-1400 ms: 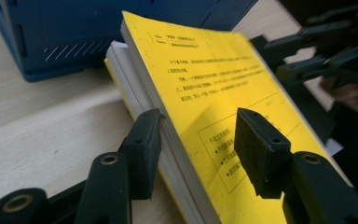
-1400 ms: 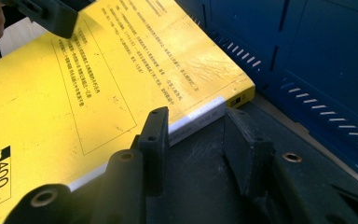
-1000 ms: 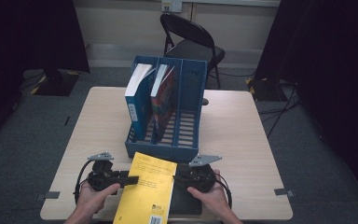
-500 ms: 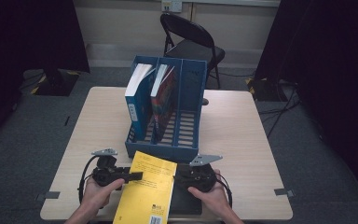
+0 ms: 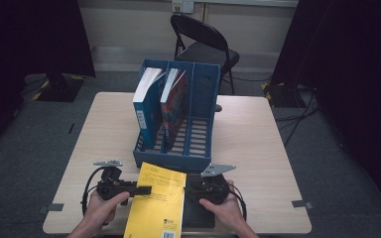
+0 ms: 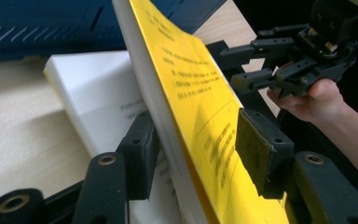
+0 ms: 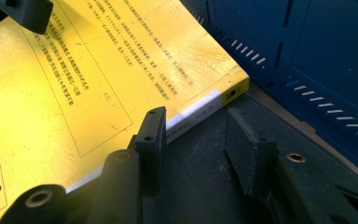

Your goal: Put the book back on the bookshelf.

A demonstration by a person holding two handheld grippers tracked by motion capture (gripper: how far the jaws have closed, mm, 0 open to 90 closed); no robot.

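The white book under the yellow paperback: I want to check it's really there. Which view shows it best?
The left gripper view: the white book lies flat on the table beneath the lifted yellow paperback. In the high view and the right gripper view the yellow paperback covers that spot.

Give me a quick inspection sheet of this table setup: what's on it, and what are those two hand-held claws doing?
Surface: light wooden table, a black pad at its near edge.
Job's things: yellow book, tilted up off a white book beneath; blue three-slot file rack behind, holding two books in its left slots.
Clutter: nothing seen.
Grippers: left gripper has its jaws on either side of the yellow book's edge; right gripper sits beside the book's spine, with nothing between its jaws.
Cables: black loop trailing from the left gripper.
Surroundings: folding chair, dark curtains, grey carpet.
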